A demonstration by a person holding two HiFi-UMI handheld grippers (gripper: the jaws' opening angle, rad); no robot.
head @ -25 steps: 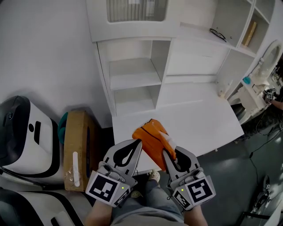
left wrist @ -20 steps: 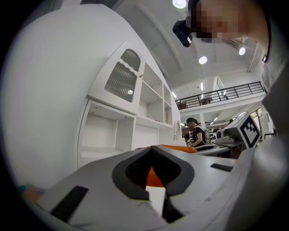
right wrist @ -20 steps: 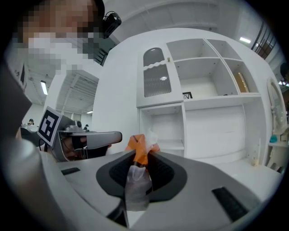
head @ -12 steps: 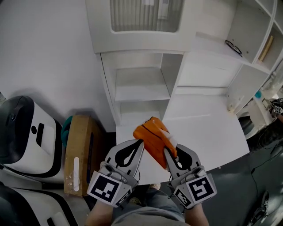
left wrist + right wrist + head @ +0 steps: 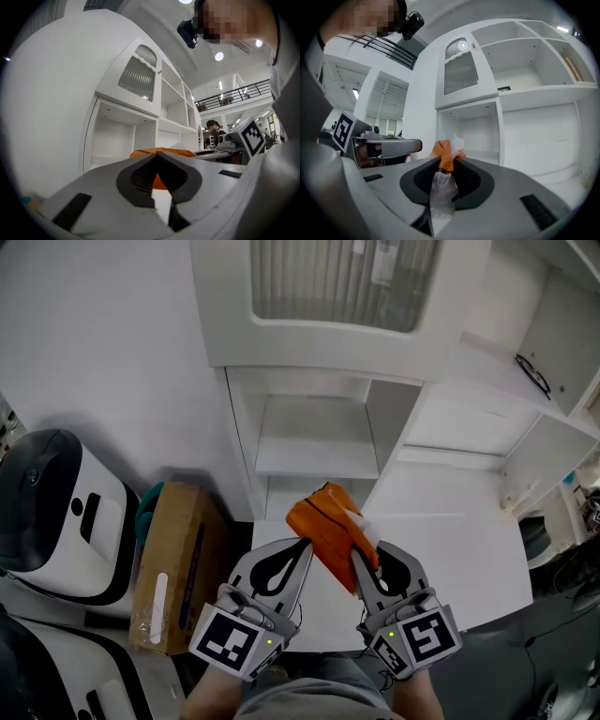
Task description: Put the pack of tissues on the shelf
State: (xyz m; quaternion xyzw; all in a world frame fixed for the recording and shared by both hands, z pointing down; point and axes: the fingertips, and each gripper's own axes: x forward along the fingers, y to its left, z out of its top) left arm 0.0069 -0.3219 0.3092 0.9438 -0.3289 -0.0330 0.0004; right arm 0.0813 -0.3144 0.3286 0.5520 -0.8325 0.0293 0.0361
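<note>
The pack of tissues [image 5: 326, 519] is orange with a clear plastic end and a white tissue sticking out. My right gripper [image 5: 361, 563] is shut on its near end and holds it tilted up over the white desk [image 5: 450, 540]. In the right gripper view the pack [image 5: 445, 152] stands up between the jaws of the right gripper [image 5: 446, 161], in front of the open white shelf [image 5: 480, 152]. My left gripper [image 5: 302, 542] is shut with nothing in it, tips close against the pack's left side. Seen from the left gripper [image 5: 156, 154], the pack [image 5: 164, 151] lies just beyond its tips. The shelf compartment [image 5: 314, 457] is straight ahead.
A cardboard box [image 5: 173, 563] and a white machine [image 5: 52, 512] stand on the floor at the left. A cabinet door with ribbed glass [image 5: 337, 282] hangs above the shelf. A pair of glasses [image 5: 532, 376] lies on a higher shelf at the right.
Both grippers and the pack have moved slightly forward, toward the shelf unit, which now looks closer and larger. The right gripper's hold on the pack is unchanged.
</note>
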